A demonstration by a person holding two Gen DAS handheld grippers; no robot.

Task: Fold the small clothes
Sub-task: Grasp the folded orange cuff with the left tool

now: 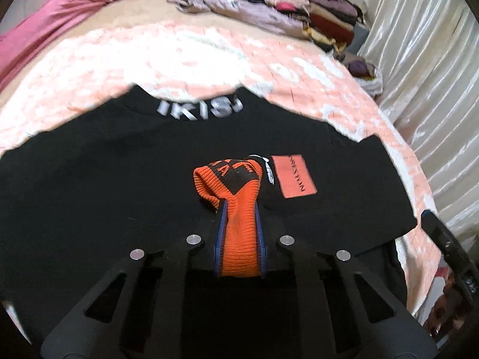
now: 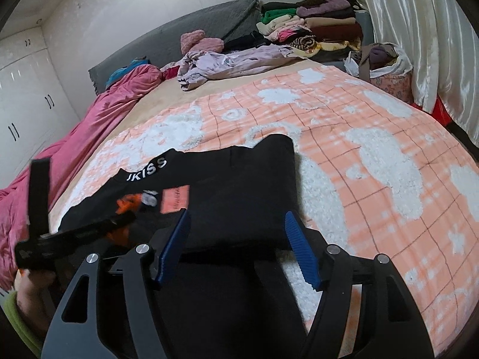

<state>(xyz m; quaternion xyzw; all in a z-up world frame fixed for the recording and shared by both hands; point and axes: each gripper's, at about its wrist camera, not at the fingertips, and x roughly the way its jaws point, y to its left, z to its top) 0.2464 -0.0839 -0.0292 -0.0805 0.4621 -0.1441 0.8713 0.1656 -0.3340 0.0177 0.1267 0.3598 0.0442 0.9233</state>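
Observation:
A black sweatshirt [image 1: 104, 185] with white collar lettering and an orange chest patch [image 1: 295, 176] lies flat on the bed; it also shows in the right wrist view [image 2: 239, 197]. My left gripper [image 1: 239, 209] is shut on the sweatshirt's orange ribbed cuff [image 1: 239, 239], holding it over the chest beside the patch. In the right wrist view the left gripper [image 2: 125, 218] shows at the left with the orange cuff [image 2: 127, 205]. My right gripper [image 2: 238, 218] is open and empty, its blue pads [image 2: 175, 245] hovering over the garment's right part.
The peach and white checked blanket [image 2: 374, 137] covers the bed. A pink duvet [image 2: 89, 125] lies along the left. A crumpled lilac garment [image 2: 227, 62], stacked folded clothes [image 2: 317, 27] and a bag [image 2: 386, 65] sit at the far end. Curtains [image 2: 419, 30] hang on the right.

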